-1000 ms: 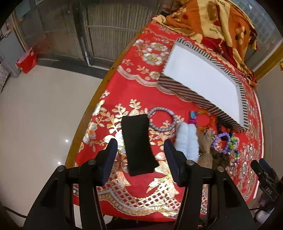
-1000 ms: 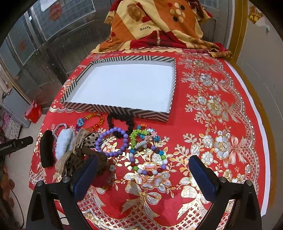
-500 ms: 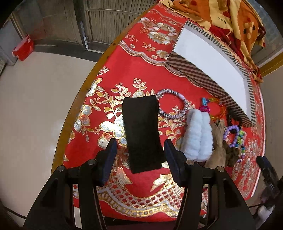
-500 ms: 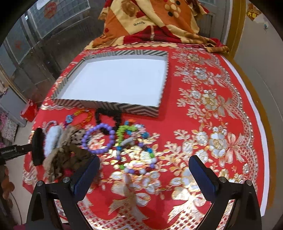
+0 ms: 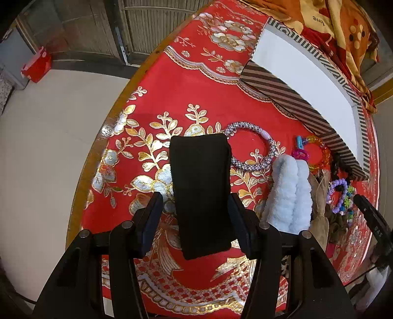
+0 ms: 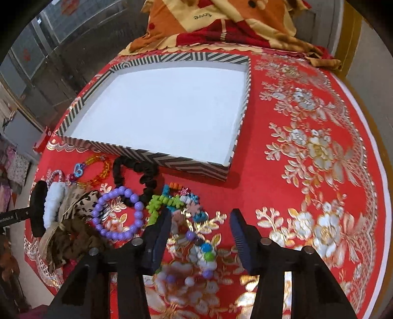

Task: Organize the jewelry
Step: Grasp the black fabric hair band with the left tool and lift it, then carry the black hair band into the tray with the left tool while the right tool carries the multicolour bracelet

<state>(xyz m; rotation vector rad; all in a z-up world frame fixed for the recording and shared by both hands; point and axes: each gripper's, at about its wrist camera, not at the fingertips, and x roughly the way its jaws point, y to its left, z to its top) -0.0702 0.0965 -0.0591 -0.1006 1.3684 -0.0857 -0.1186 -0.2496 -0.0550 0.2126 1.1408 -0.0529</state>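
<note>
A black fabric band (image 5: 200,186) lies flat on the red cloth, and my left gripper (image 5: 194,198) stands open astride its near half, one finger on each side. To its right lie a silver beaded bracelet (image 5: 250,147) and a white fluffy scrunchie (image 5: 289,191). My right gripper (image 6: 201,216) hangs low over a multicoloured bead strand (image 6: 203,250). Its jaws are closing, with the strand between them and the pads clear of it. A purple bead bracelet (image 6: 118,213) and a black scrunchie (image 6: 145,171) lie just to the left. The striped tray (image 6: 157,157) behind them has a bare white floor.
An orange bead bracelet (image 6: 98,169) and a brown patterned scrunchie (image 6: 73,211) sit among the pile on the left. A folded orange blanket (image 6: 221,22) lies behind the tray. The table's edge (image 5: 98,152) drops to pale floor at the left, where a red box (image 5: 36,63) stands.
My left gripper has come down over the black band, which now lies between its fingers. My right gripper has dropped toward the bead strand, and its jaws have narrowed a lot.
</note>
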